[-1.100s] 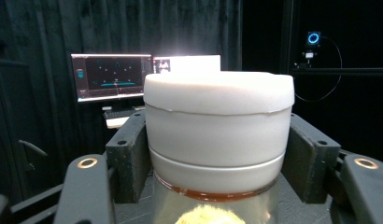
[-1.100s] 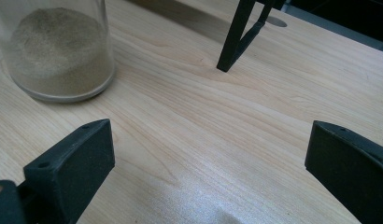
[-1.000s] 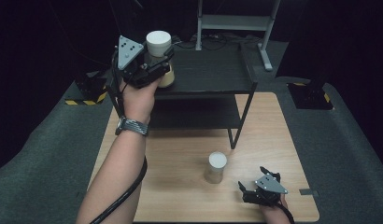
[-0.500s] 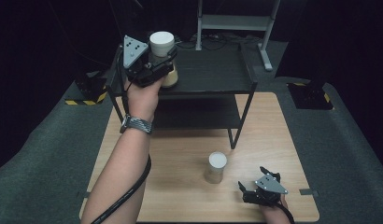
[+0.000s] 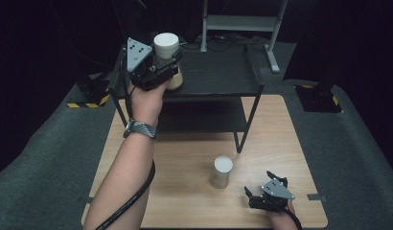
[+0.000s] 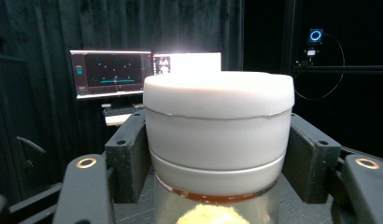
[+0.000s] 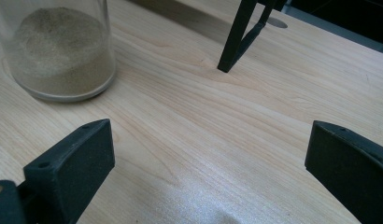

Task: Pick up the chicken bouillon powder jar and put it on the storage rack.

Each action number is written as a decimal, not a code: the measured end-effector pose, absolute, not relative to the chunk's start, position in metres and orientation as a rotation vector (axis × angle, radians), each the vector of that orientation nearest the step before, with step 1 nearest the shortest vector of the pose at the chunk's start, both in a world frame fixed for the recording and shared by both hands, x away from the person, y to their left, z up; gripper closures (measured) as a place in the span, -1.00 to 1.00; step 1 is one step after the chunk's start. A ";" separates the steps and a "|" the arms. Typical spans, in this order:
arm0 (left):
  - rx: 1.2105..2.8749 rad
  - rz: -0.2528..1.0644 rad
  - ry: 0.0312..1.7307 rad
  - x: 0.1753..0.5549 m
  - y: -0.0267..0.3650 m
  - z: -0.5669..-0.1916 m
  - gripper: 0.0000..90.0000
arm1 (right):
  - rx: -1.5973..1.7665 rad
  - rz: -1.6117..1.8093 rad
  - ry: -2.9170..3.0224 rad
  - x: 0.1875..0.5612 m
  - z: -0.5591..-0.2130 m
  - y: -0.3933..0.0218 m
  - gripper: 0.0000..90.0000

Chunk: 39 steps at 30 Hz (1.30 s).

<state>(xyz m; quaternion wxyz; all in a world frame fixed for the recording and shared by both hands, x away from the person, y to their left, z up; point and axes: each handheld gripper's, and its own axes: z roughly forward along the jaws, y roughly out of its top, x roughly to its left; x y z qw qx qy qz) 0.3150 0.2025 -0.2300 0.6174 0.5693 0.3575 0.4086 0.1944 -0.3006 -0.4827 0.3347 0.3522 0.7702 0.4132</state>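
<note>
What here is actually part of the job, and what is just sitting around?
In use:
- left gripper, shut on the white-lidded jar above the black shelf rack

Sitting around:
- second jar with sandy powder, standing on the wooden table
- right gripper, open, low over the table with nothing between its jaws
- monitors in the background

Dim surroundings, monitor [image 6: 187,63] glare, soft focus

Jar [image 6: 218,140] bottom cut off by left gripper view's lower edge; yellow contents barely visible. Sand jar [image 7: 59,46] beside shelf leg [image 7: 236,37]: top cropped. Monitor [image 6: 110,72] behind jar: text illegible.
</note>
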 end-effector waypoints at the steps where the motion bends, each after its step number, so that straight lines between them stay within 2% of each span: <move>1: 1.310 0.938 0.825 0.315 0.203 -0.230 -0.26 | 0.920 1.078 2.010 0.194 -0.483 -0.301 -0.99; 3: 1.292 0.933 0.827 0.314 0.202 -0.232 -0.28 | 0.919 1.077 2.011 0.195 -0.483 -0.300 -0.99; 6: 1.291 0.938 0.849 0.312 0.198 -0.231 -0.41 | 0.919 1.077 2.012 0.195 -0.482 -0.300 -0.99; 13: 1.278 0.949 0.876 0.306 0.191 -0.230 -0.81 | 0.920 1.078 2.010 0.194 -0.483 -0.301 -0.99; 17: 1.296 0.953 0.858 0.302 0.191 -0.230 -0.98 | 0.915 1.076 2.011 0.194 -0.483 -0.300 -0.99; 39: 1.326 0.964 0.837 0.259 0.201 -0.240 -0.99 | 0.907 1.067 2.014 0.194 -0.483 -0.299 -0.99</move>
